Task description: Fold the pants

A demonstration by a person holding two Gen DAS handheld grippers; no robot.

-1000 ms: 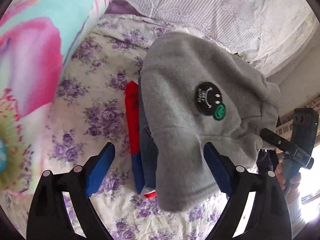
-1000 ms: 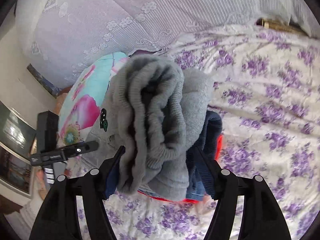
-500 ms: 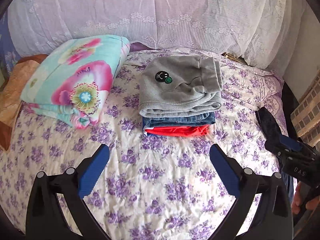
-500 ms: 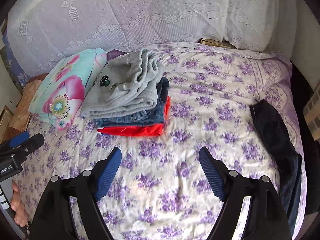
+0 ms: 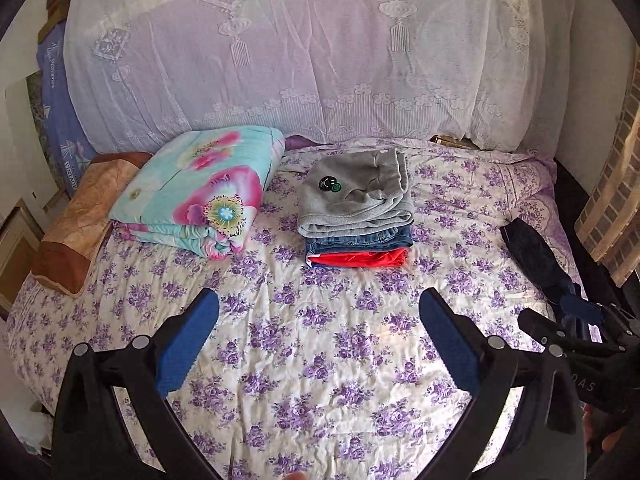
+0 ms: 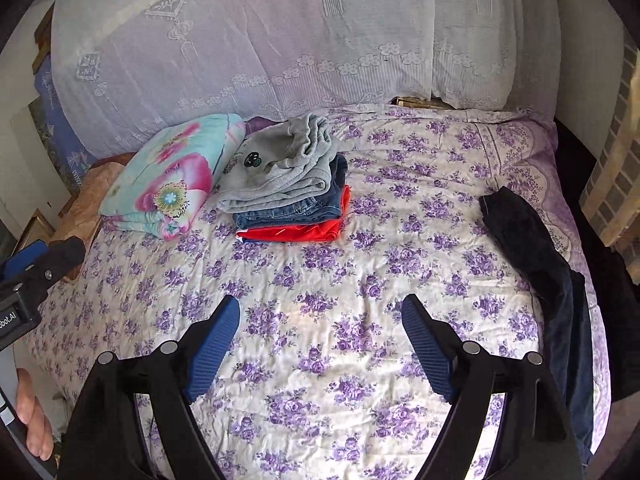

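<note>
Left wrist view is showing the folded stack (image 5: pixel 357 216) sitting toward the far side of the bed (image 5: pixel 320 360), just beside the floral quilt bundle (image 5: pixel 200 188): grey sweatpants (image 5: pixel 356 196) on top, jeans (image 5: pixel 358 238) under them, red garment (image 5: pixel 360 259) at the bottom. My read: finished items are being parked back there to keep the near sheet free as a folding area.

Dark pants (image 6: pixel 532 240) are lying unfolded along the right edge of the bed, one end hanging over the side, well apart from the stack. Probably the next piece to fold, staged within the right hand's reach.

Left gripper (image 5: pixel 318 312) is hanging above bare sheet, jaws spread wide, gripping nothing, touching nothing. Right gripper (image 6: pixel 320 320) is doing the same: jaws wide apart, empty, over the middle of the sheet. Each gripper is also showing at the edge of the other's view, so both are sitting side by side at the near edge of the bed, aimed at the headboard drape (image 6: pixel 280 40).
</note>
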